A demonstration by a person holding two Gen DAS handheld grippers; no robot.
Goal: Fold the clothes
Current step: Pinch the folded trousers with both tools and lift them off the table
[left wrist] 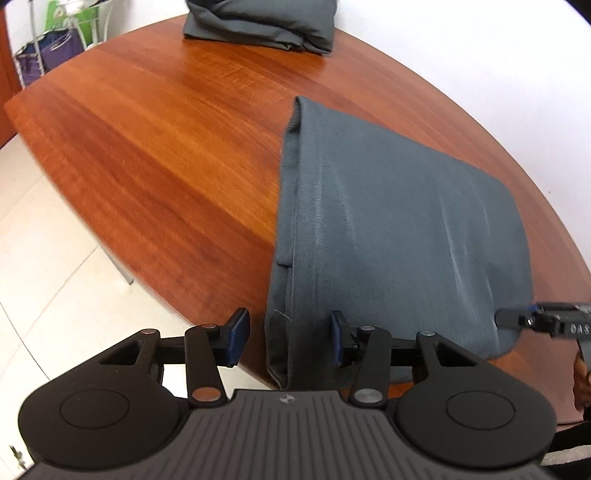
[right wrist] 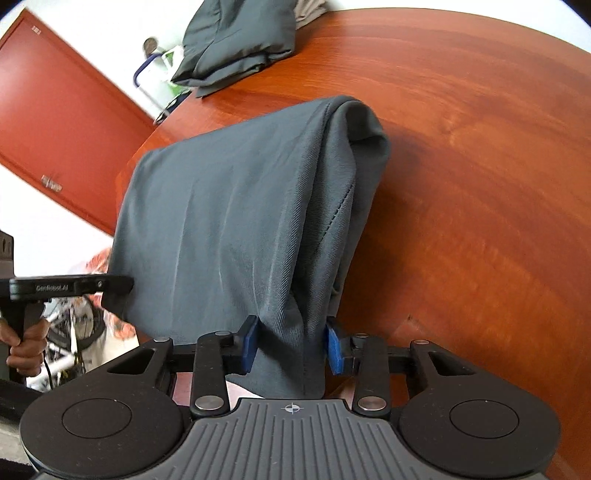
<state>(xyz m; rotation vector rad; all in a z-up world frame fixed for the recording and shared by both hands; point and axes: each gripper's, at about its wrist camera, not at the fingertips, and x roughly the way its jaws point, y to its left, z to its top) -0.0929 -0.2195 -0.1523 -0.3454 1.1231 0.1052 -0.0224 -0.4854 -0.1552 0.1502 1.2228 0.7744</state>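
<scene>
While our right hand-held gripper (right wrist: 290, 345) seemingly pinches the grey garment (right wrist: 236, 229), our left hand-held gripper (left wrist: 290, 338) straddles its edge, jaws apart, on the counter (left wrist: 155, 147).

Bright daylight, fisheye edges, slight blur

surface: glossy reddish-brown wooden table (left wrist: 155, 147) | near edge: flat folded grey-blue fabric garment (left wrist: 388, 229), apparently overhanging | far edge: bundled dark grey cloth pile (left wrist: 258, 26) | apart from each other

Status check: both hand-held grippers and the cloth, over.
Left hand-held gripper open at grey garment's near corner. Right hand-held gripper pads against other corner. Table unobstructed.
</scene>
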